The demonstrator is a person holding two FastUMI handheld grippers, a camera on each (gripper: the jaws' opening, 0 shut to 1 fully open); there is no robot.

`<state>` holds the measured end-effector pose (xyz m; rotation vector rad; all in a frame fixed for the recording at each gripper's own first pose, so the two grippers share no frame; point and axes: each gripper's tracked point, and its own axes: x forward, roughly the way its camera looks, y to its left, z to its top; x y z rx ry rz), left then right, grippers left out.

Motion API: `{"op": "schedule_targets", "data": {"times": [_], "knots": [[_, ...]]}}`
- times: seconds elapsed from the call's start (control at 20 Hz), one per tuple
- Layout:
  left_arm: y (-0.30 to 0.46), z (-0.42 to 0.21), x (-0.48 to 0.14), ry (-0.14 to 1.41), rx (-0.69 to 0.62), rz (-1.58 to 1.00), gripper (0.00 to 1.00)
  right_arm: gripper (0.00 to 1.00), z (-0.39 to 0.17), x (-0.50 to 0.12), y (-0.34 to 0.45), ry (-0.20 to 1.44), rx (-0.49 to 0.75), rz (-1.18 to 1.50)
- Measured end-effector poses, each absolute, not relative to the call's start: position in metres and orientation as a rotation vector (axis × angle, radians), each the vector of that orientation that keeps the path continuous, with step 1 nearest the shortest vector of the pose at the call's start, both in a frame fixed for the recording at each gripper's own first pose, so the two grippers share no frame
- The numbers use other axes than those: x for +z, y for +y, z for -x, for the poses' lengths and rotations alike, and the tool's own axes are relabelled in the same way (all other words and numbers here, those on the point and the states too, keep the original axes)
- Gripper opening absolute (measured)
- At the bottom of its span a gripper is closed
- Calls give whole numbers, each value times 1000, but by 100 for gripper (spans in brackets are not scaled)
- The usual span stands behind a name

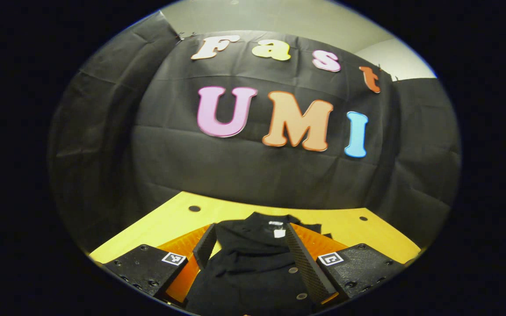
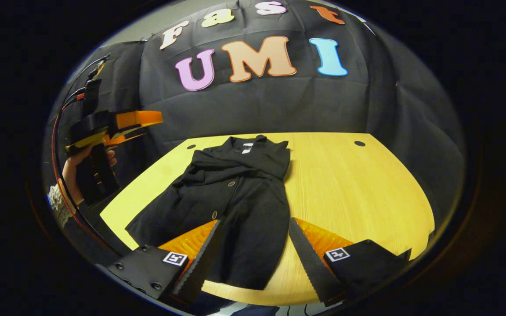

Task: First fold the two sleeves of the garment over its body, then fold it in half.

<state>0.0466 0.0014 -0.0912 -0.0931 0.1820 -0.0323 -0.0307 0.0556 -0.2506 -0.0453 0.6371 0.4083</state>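
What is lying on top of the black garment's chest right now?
Both sleeves lie folded across the garment, which lies on the yellow table. Buttons show below them; whatever the sleeves cover is hidden.

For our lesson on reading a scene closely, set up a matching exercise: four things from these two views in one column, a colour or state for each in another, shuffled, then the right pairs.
Column one:
1. garment
2. table
3. right gripper
4. left gripper

Column two:
A. open, fingers either side of the hem
B. yellow wood
C. black, sleeves folded in
D. raised off the table in a hand

Pairs: 1-C, 2-B, 3-A, 4-D
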Motion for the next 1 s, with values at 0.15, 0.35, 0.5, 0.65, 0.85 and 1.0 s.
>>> {"op": "schedule_targets", "data": {"times": [0.15, 0.35, 0.5, 0.65, 0.85, 1.0], "knots": [[32, -7, -120, 237, 25, 95, 93, 98, 45, -271, 59, 669, 438, 128], [51, 44, -177, 388, 20, 18, 93, 98, 60, -300, 61, 733, 459, 183], [57, 79, -219, 520, -14, -44, 93, 98, 73, -323, 57, 792, 439, 185], [54, 104, -247, 607, -33, -27, 94, 98, 83, -336, 56, 835, 405, 156], [52, 127, -276, 694, -33, 1, 95, 98, 92, -346, 53, 844, 379, 160], [53, 137, -291, 732, -41, -15, 95, 98, 96, -352, 50, 848, 369, 181]]}}
